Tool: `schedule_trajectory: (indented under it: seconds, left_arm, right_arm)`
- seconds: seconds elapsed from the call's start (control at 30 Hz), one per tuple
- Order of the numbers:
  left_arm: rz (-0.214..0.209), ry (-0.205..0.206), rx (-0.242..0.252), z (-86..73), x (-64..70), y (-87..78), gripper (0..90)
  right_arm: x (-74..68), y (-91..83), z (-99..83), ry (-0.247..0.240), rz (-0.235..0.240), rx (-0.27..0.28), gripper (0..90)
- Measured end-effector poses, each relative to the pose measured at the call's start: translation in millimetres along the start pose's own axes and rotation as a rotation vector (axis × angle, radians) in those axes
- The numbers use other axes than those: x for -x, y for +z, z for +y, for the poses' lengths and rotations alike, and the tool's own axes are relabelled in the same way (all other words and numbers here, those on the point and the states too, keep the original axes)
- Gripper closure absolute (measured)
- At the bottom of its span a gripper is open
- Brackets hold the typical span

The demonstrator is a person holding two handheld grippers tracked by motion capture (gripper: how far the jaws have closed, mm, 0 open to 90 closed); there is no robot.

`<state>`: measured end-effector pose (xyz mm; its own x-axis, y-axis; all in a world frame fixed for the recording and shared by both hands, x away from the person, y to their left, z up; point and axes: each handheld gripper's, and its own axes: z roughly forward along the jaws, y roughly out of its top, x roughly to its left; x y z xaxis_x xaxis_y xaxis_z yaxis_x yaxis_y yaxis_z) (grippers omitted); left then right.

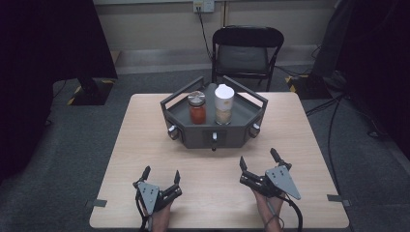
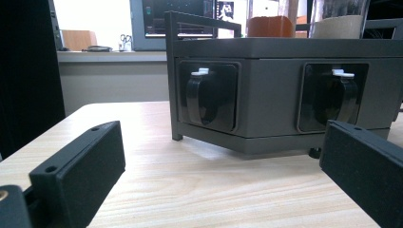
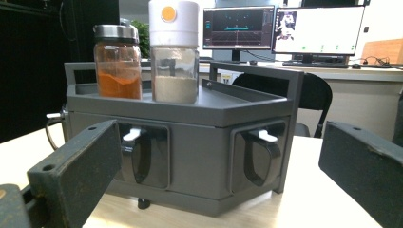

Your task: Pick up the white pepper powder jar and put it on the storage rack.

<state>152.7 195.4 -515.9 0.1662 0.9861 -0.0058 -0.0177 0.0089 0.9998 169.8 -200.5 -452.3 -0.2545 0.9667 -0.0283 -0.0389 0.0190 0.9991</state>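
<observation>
A grey six-sided rack stands at the far middle of the wooden table. On its top tray stand a jar of orange-red powder with a metal lid and a taller jar of pale powder with a white lid. Black latch handles sit in the rack's front faces. My left gripper rests near the front left, open and empty. My right gripper rests at the front right, open and empty, facing the rack.
A black folding chair stands behind the table. Dark curtains hang at both sides, and cables run over the floor at the right. Monitors sit on a desk beyond the rack. Bare tabletop lies between the grippers and the rack.
</observation>
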Motion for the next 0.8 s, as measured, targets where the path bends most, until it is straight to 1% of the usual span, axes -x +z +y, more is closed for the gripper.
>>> schedule_trajectory:
  seconds: [0.2,0.37,0.47,0.53,0.8]
  left_arm:
    - [0.0,0.0,0.0,0.0,0.0,0.0,0.6]
    - [0.0,0.0,0.0,0.0,0.0,0.0,0.6]
    - [0.0,0.0,0.0,0.0,0.1,0.0,0.6]
    - [0.0,0.0,0.0,0.0,0.1,0.0,0.6]
    - [0.0,0.0,0.0,0.0,0.1,0.0,0.6]
  right_arm:
    - [0.9,-7.1,-7.9,0.003,-0.019,0.005,0.0]
    - [3.3,-10.5,-14.5,0.01,-0.011,-0.007,0.0]
    - [2.1,-12.7,-19.8,0.014,-0.01,-0.012,0.0]
    - [-0.4,-14.6,-24.2,0.008,-0.016,-0.012,0.0]
    - [-4.1,-17.1,-33.6,0.017,-0.025,-0.023,0.0]
